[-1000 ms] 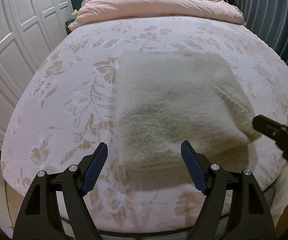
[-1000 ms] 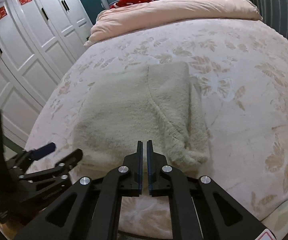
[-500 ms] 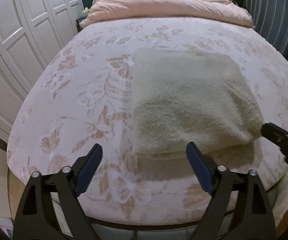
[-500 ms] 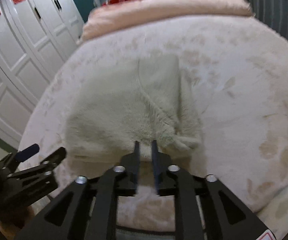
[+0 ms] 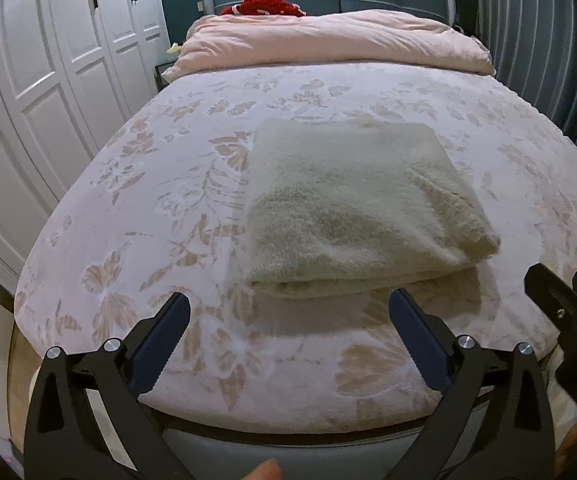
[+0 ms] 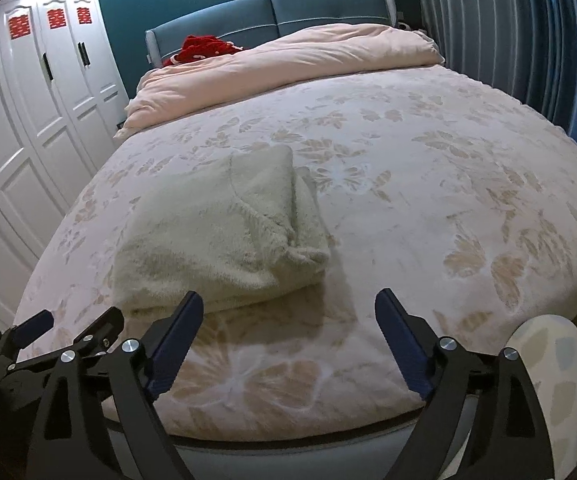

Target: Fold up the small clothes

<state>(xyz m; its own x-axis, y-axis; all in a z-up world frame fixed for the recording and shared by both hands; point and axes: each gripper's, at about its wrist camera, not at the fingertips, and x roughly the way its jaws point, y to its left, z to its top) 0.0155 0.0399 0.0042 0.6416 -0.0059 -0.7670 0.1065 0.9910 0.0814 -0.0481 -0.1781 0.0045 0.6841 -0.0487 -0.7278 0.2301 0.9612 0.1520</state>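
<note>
A: Where is the folded garment [image 5: 352, 204] relative to the left gripper [image 5: 288, 336]?

B: It lies on the bed [image 5: 136, 216], just beyond the gripper's fingertips and a little to the right of its centre line. The jaws are spread wide and opening, with nothing between them but bedspread.

A: And the right gripper [image 6: 288, 332]?

B: From its own camera the garment [image 6: 224, 232] sits ahead and to the left, its near edge just past the left fingertip. Those jaws are opening too, and they grip nothing. The pads are clear of the fabric.

A: What else is around?

B: A rumpled pink duvet [image 5: 328, 40] is heaped at the far end of the bed, with something red [image 5: 268, 2] behind it against a blue padded headboard [image 6: 272, 12]. White panelled wardrobe doors [image 6: 48, 92] run along the left, and pleated curtains [image 6: 508, 40] hang on the right. Nothing lies between either gripper and the garment.

A: Textures?

B: The garment is pale cream and fluffy, folded into a thick, roughly square bundle with a seam across the top and layered edges at its right corner. The bedspread is pink with a tan leaf and flower pattern.
</note>
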